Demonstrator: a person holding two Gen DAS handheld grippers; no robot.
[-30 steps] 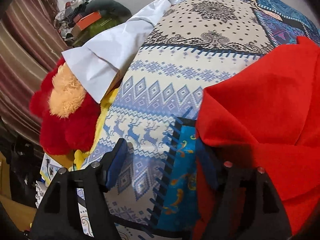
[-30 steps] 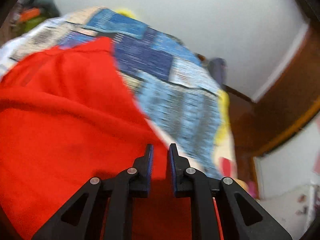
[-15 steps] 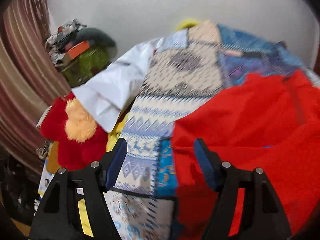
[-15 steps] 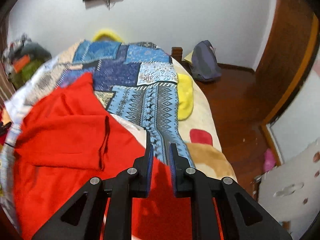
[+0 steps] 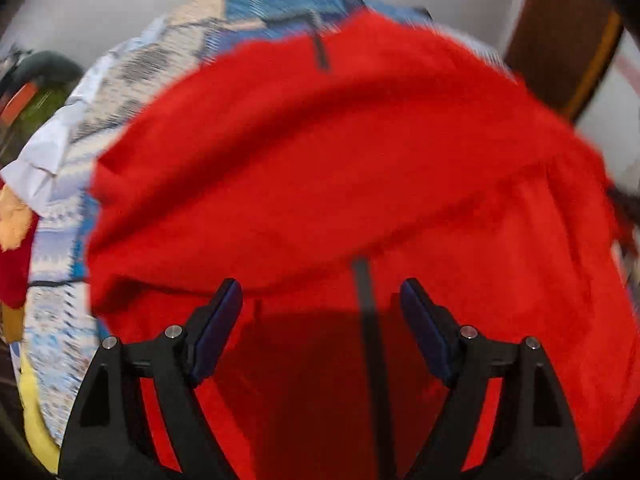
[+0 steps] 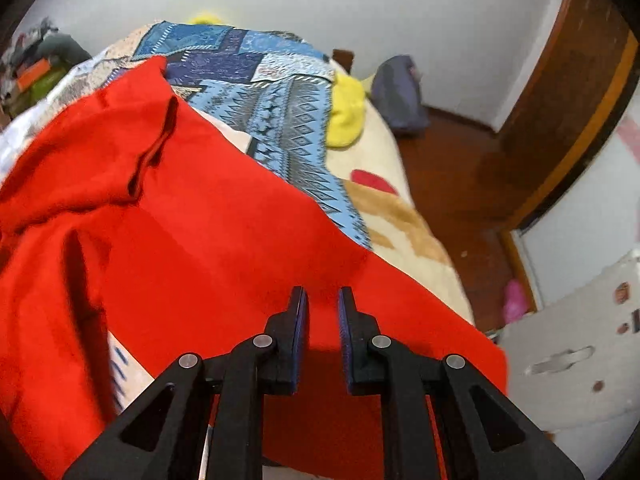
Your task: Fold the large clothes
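Note:
A large red garment lies spread over a bed with a blue and cream patterned cover. In the blurred left wrist view my left gripper hovers over the red cloth. Its jaws are opening, nothing is pressed between the pads, and a dark strip of the garment runs below them. In the right wrist view the red garment stretches to a taut straight edge toward my right gripper. That gripper's jaws are nearly together on red cloth near the bed's near right side.
A white cloth and a red and orange plush lie at the bed's left edge. A yellow pillow sits on the bed's right side. A grey bag rests on the wooden floor. A brown door stands to the right.
The left gripper swung right, from the patterned cover and plush to above the red garment, with its jaws wider. The right gripper drew back toward the near side, the red cloth stretching with it.

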